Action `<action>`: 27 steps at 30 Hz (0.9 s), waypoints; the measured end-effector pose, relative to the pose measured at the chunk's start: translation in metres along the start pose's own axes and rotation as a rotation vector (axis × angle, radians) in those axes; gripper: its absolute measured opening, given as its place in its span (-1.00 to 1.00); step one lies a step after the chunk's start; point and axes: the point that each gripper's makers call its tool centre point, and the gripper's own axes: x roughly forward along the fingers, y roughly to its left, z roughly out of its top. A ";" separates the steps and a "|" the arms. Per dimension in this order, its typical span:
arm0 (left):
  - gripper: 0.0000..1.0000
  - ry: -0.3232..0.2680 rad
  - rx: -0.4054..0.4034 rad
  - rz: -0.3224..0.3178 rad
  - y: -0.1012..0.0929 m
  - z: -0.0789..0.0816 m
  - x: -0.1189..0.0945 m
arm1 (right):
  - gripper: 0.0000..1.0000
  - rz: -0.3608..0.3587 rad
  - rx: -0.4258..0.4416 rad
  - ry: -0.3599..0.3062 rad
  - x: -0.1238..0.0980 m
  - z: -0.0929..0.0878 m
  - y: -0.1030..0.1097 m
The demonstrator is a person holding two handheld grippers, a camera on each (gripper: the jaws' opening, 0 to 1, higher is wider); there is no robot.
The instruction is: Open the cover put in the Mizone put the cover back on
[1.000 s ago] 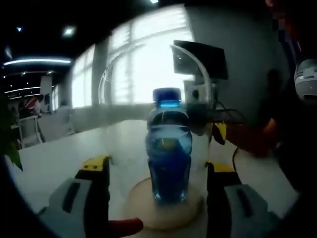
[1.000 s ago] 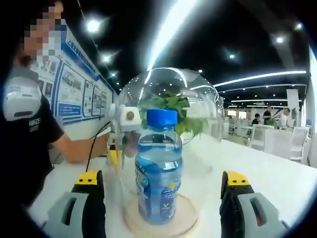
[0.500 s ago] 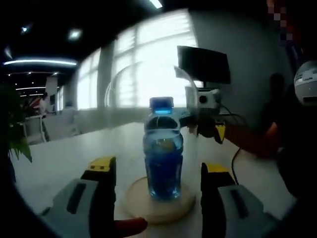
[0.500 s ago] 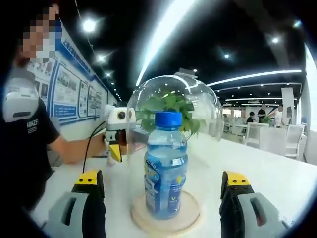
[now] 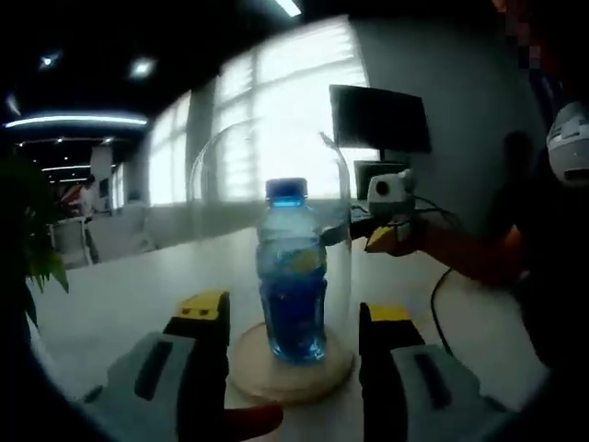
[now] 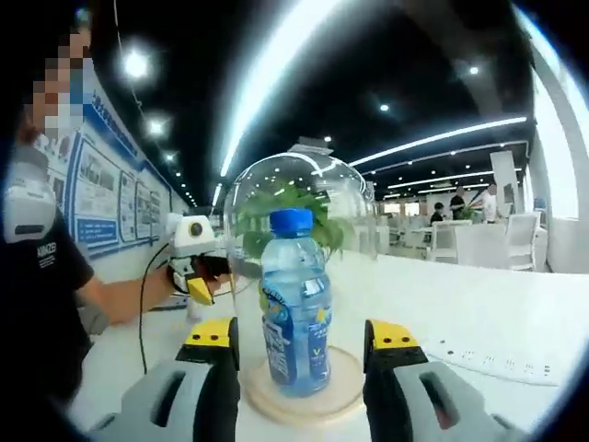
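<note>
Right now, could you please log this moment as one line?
stage: cover back on | bottle: upright on base, under glass cover | left gripper: open | right gripper: open

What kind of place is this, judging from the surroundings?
Probably an open office. Ceiling strip lights run over rows of white desks and chairs, posters cover one wall, and a monitor stands near the windows.

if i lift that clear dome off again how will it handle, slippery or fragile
The clear dome looks smooth and glossy, so probably slippery between the jaws. It seems thin and rigid, likely fragile if knocked. It stands tall over the bottle on the round wooden base, so it may tip if lifted unevenly.
</note>
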 end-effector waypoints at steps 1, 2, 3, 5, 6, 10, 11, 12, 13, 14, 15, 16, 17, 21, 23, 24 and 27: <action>-0.21 -0.005 0.001 0.006 0.000 0.001 -0.001 | -0.09 0.001 -0.001 0.003 0.000 -0.001 0.003; -0.26 -0.013 -0.003 0.010 0.001 0.003 -0.002 | -0.09 0.000 -0.005 0.009 -0.001 -0.002 0.005; -0.35 -0.025 -0.006 0.015 0.000 0.005 -0.004 | -0.09 -0.001 -0.010 0.014 -0.002 -0.002 0.007; -0.48 -0.038 -0.010 0.018 -0.002 0.007 -0.007 | -0.09 0.003 -0.021 0.024 -0.004 -0.002 0.010; -0.51 -0.042 -0.012 0.020 -0.003 0.007 -0.009 | -0.09 0.003 -0.022 0.025 -0.004 -0.002 0.012; -0.50 -0.035 -0.016 0.029 -0.007 0.003 -0.011 | -0.22 -0.026 -0.038 0.038 -0.007 -0.005 0.014; -0.52 -0.014 -0.035 0.043 -0.007 0.000 -0.011 | -0.28 -0.033 -0.042 0.040 -0.007 -0.007 0.014; -0.56 -0.009 -0.040 0.053 -0.006 -0.001 -0.010 | -0.31 -0.042 -0.049 0.043 -0.007 -0.010 0.014; -0.59 -0.010 -0.037 0.056 -0.008 -0.001 -0.010 | -0.31 -0.044 -0.061 0.051 -0.007 -0.014 0.016; -0.63 -0.009 -0.035 0.060 -0.009 -0.001 -0.010 | -0.32 -0.045 -0.069 0.060 -0.008 -0.018 0.017; -0.67 -0.004 -0.040 0.066 -0.009 -0.001 -0.010 | -0.39 -0.050 -0.070 0.067 -0.008 -0.021 0.019; -0.67 0.006 -0.060 0.083 -0.007 -0.002 -0.011 | -0.48 -0.068 -0.076 0.081 -0.009 -0.025 0.019; -0.69 0.012 -0.076 0.092 -0.006 -0.003 -0.012 | -0.57 -0.080 -0.076 0.082 -0.010 -0.026 0.020; -0.74 0.017 -0.079 0.105 -0.009 -0.002 -0.016 | -0.74 -0.104 -0.081 0.071 -0.014 -0.027 0.025; -0.80 0.013 -0.081 0.105 -0.012 -0.001 -0.019 | -0.80 -0.125 -0.080 0.053 -0.016 -0.024 0.026; -0.81 0.011 -0.091 0.107 -0.012 -0.001 -0.020 | -0.83 -0.134 -0.062 0.038 -0.016 -0.021 0.027; -0.91 0.019 -0.125 0.102 -0.017 -0.004 -0.023 | -0.98 -0.156 -0.057 0.036 -0.017 -0.017 0.029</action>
